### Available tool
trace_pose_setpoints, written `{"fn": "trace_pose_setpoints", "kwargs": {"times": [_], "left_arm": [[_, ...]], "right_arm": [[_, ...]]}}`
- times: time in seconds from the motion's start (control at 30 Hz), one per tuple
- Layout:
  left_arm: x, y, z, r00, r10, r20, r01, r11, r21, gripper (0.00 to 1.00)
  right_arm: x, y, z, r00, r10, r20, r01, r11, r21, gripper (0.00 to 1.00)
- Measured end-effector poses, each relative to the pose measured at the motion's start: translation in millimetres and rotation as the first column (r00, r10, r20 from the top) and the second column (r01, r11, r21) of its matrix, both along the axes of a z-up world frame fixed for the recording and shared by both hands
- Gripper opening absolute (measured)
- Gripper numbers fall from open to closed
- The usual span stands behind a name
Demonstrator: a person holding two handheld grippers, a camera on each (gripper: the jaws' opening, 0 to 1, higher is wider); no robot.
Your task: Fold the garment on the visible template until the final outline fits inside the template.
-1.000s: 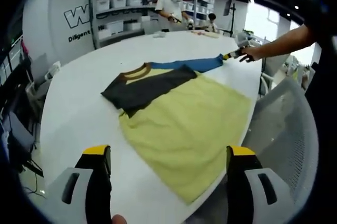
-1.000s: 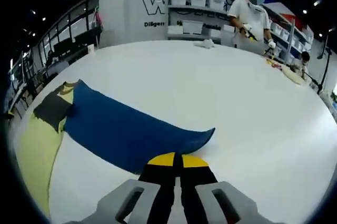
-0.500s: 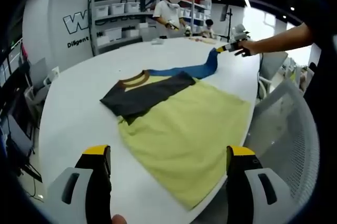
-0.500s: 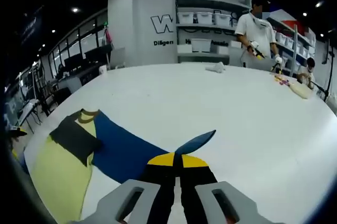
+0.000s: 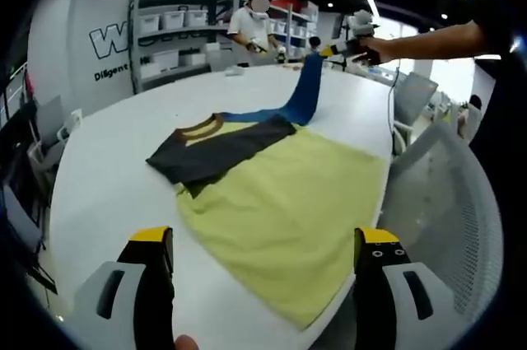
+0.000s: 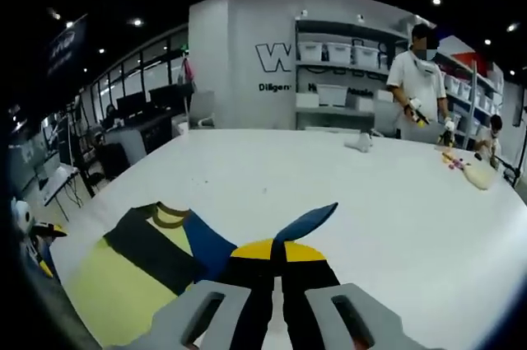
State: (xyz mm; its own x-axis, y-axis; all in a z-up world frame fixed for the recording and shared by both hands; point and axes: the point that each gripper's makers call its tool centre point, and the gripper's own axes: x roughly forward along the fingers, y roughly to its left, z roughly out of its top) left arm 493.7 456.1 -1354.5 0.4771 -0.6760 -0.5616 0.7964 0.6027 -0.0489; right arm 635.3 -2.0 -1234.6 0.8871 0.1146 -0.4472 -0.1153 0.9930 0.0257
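Observation:
A shirt with a yellow body (image 5: 288, 202) lies flat on the white table (image 5: 107, 193). Its dark grey sleeve (image 5: 218, 148) is folded across the chest below the brown collar (image 5: 199, 128). The blue sleeve (image 5: 305, 95) rises off the table to my right gripper (image 5: 339, 49), held high by an outstretched arm. In the right gripper view my right gripper (image 6: 272, 249) is shut on the blue sleeve's cuff (image 6: 303, 221), with the shirt (image 6: 115, 280) low on the left. My left gripper (image 5: 263, 241) hovers open over the shirt's near hem, nothing between its jaws.
A grey mesh chair (image 5: 445, 202) stands against the table edge on the right. A person (image 5: 249, 25) works at the far side by shelves of white bins (image 5: 165, 25). A white cloth (image 6: 360, 142) and small items (image 6: 473, 170) lie on the far table.
My right gripper has lifted the blue sleeve from the table, so it now hangs upright from the cuff. My left gripper stays open; its view has shifted slightly.

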Motion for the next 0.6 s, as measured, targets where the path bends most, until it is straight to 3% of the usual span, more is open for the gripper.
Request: {"fn": "trace_pose_setpoints", "kwargs": {"times": [0.17, 0.6], "left_arm": [[0.3, 0, -0.2, 1.0, -0.023, 0.011, 0.023, 1.0, -0.007, 0.86], [10.8, 13, -0.1, 0.998, -0.049, 0.026, 0.05, 0.997, -0.051, 0.86]], "right_arm": [[3, 25, 28.1, 0.999, 0.023, 0.033, -0.024, 0.999, 0.029, 0.0], [9, 97, 76.8, 0.989, 0.129, 0.068, -0.126, 0.991, -0.044, 0.0]]}}
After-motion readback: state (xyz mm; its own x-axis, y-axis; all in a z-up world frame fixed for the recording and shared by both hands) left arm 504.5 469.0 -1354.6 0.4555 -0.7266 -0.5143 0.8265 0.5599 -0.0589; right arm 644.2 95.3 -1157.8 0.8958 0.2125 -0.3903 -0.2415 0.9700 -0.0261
